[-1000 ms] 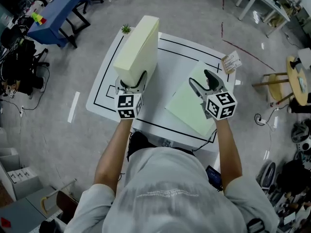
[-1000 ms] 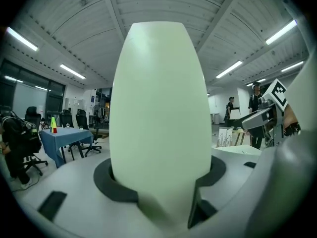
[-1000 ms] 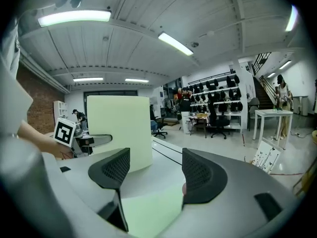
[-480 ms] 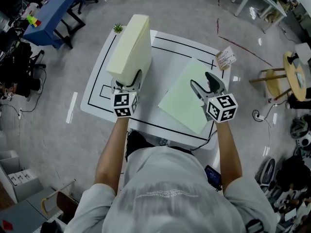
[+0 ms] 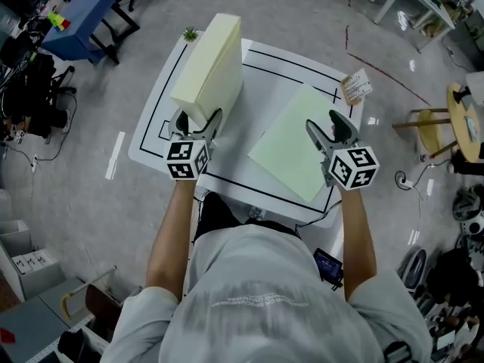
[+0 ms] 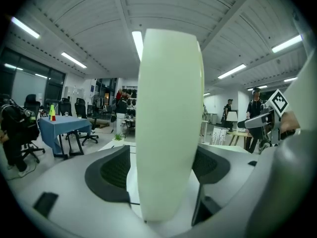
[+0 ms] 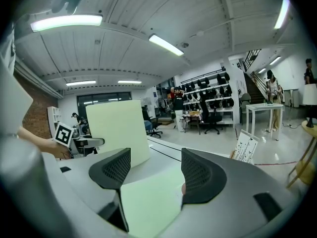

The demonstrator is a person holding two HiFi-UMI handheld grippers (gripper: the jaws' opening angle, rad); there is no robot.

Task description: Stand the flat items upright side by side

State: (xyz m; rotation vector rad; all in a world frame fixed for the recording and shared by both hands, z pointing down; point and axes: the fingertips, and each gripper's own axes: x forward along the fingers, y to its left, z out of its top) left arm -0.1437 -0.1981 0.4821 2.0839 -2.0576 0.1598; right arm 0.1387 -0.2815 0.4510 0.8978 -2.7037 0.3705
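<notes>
Cream slab point(image 5: 208, 70) upright on the white table point(image 5: 265, 74), pale green board point(image 5: 291, 153) flat beside it.
The left gripper point(image 5: 198, 119) had just been opening its jaws, which stood wide on either side of the slab's near edge without pressing it. The right gripper point(image 5: 325, 127) gaped over the board's near right edge, gripping nothing. Slab and board lay apart.

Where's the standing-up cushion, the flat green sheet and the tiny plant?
standing-up cushion point(image 5: 206, 78): head view, middle of its pale body.
flat green sheet point(image 5: 295, 146): head view, middle of its top face.
tiny plant point(image 5: 190, 34): head view, on its green leaves.
</notes>
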